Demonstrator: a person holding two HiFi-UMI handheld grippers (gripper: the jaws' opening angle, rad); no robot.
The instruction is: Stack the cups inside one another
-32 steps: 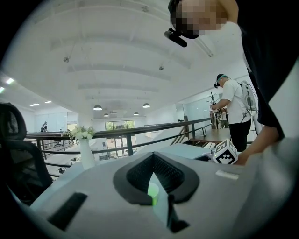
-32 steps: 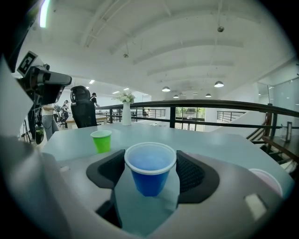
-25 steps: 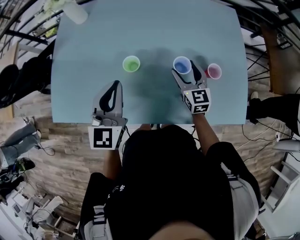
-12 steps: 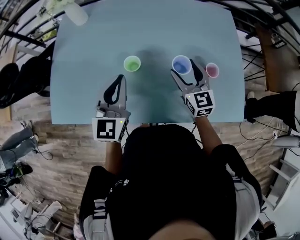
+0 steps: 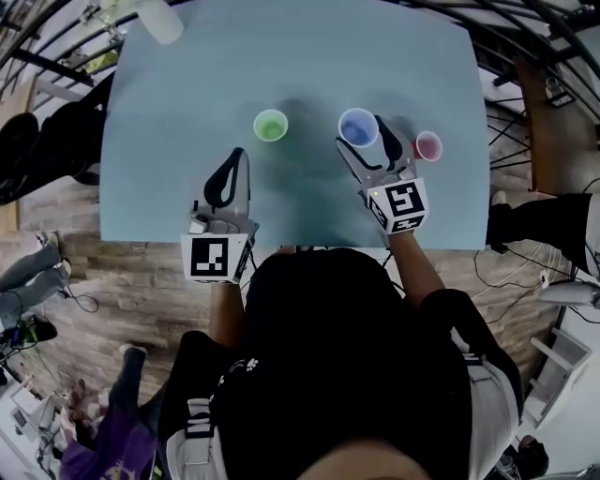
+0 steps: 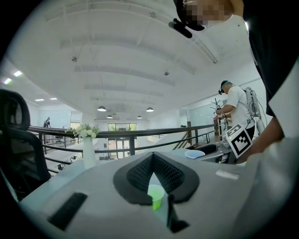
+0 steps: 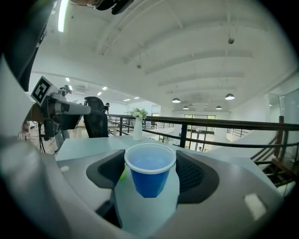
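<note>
Three cups stand in a row on the pale blue table (image 5: 187, 94): a green cup (image 5: 271, 125) on the left, a blue cup (image 5: 358, 127) in the middle and a red cup (image 5: 427, 145) on the right. My right gripper (image 5: 365, 141) has a pad against each side of the blue cup (image 7: 150, 172) at its rim and is shut on it. A sliver of green cup (image 7: 123, 175) shows behind the left pad. My left gripper (image 5: 238, 155) is shut and holds nothing. It points at the green cup (image 6: 155, 195), a short way ahead.
A white vase of flowers (image 5: 159, 19) stands at the table's far left corner. The near table edge lies just behind both grippers. Railings and a black chair (image 6: 18, 140) surround the table. Another person (image 6: 233, 112) stands off to the right.
My right gripper and the blue cup have shifted slightly left, towards the green cup. My left gripper has edged forward on the table.
</note>
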